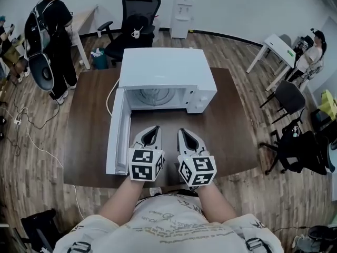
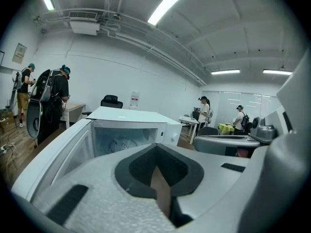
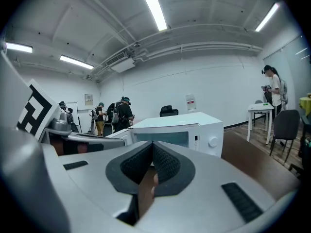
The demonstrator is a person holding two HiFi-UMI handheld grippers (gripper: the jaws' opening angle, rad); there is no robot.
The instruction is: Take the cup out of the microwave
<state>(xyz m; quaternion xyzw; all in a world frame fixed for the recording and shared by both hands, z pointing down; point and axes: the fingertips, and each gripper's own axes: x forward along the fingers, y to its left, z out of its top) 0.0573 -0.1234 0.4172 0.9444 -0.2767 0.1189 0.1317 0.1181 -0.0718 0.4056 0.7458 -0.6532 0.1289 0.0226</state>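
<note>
- A white microwave [image 1: 163,70] stands on a dark wooden table [image 1: 231,136], its door [image 1: 117,136] swung fully open to the left in the head view.
- Inside the lit cavity a round glass plate [image 1: 156,96] lies on the floor; the left gripper view also looks into the opening [image 2: 124,142].
- The cup cannot be made out in any view, in the cavity or on the table.
- The left gripper [image 1: 152,130] hovers over the table just in front of the open cavity, jaws closed tip to tip with nothing between them. Its own view shows only the brown table through the slit behind the meeting tips [image 2: 155,147].
- The right gripper [image 1: 182,132] hangs just beside it, apart from the microwave, jaws likewise pressed together and empty [image 3: 152,144].
- Each gripper carries a marker cube [image 1: 145,164] near the person's hands, and both point toward the microwave.
- In the right gripper view the microwave's control panel and dial [image 3: 212,142] face the camera.
- Beyond the table, a person in dark clothes [image 1: 52,30] stands at the far left, near a black office chair [image 1: 138,15] by the wall.
</note>
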